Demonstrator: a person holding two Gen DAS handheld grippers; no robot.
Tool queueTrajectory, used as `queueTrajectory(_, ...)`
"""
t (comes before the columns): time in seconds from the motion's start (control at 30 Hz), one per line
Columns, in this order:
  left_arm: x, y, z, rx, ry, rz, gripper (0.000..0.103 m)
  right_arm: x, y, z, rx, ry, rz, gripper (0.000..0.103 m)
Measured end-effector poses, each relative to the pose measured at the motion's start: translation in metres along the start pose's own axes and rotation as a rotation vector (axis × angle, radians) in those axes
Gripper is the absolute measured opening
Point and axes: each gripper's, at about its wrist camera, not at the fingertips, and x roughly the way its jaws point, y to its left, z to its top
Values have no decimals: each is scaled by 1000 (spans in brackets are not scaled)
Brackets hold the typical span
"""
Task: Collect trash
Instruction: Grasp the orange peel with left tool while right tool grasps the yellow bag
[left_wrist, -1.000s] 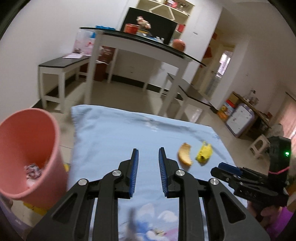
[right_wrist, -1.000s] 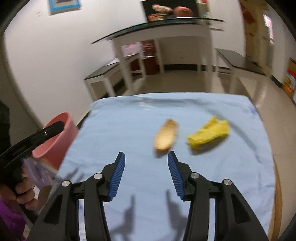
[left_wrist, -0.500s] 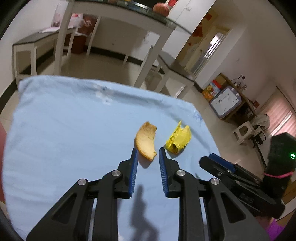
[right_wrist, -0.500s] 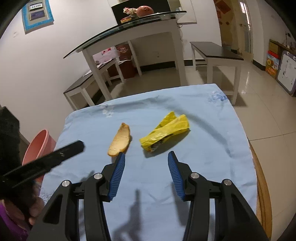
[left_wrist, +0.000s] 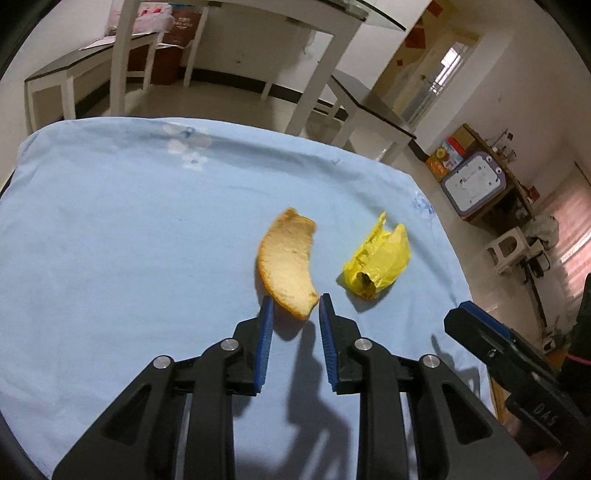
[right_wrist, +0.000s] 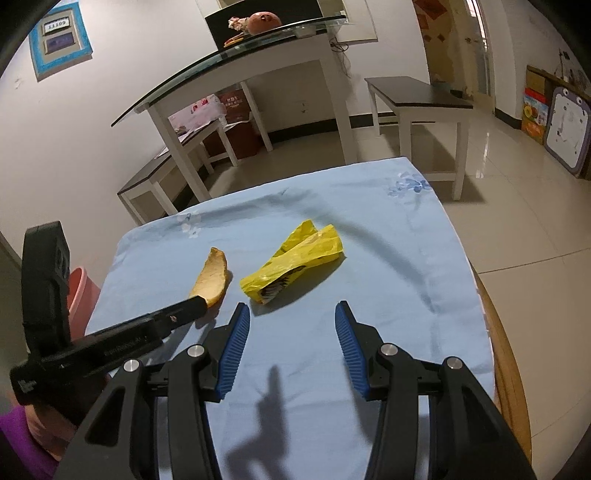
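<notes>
An orange peel lies on the light blue cloth, and a crumpled yellow wrapper lies just right of it. My left gripper hovers at the peel's near tip; its jaws are opening, and the tip sits just between the fingertips without being pressed. In the right wrist view the peel and the wrapper lie ahead. My right gripper is open and empty, just short of the wrapper. The left gripper's finger reaches in from the left to the peel.
A pink bin stands on the floor off the cloth's left edge. A glass-topped white table and dark benches stand beyond the far edge. The table's wooden rim shows at the right. A person's hand holds the left tool.
My left gripper swung right from the pink bin and came down to the peel's near tip. The right gripper edged toward the yellow wrapper, still open.
</notes>
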Motion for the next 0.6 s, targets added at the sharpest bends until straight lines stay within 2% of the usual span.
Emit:
queueTrajectory(0.07, 2, -1, -1, -1, 0, -5, 24, 1, -1, 0, 7, 1, 9, 48)
queueTrajectory(0.13, 1, -1, -1, -4, -7, -5, 18, 3, 0, 1, 21, 0, 26, 48)
queueTrajectory(0.2, 0, 1, -1, -11, -13, 2, 6, 5, -1, 4, 47, 0, 48, 49)
queueTrajectory(0.4, -7, 6, -1, -17, -34, 12, 3, 17, -4, 18, 167, 18, 116, 55)
queueTrajectory(0.6, -17, 7, -2, 22, -62, 18, 3, 46, -4, 25, 236, 68, 76, 55)
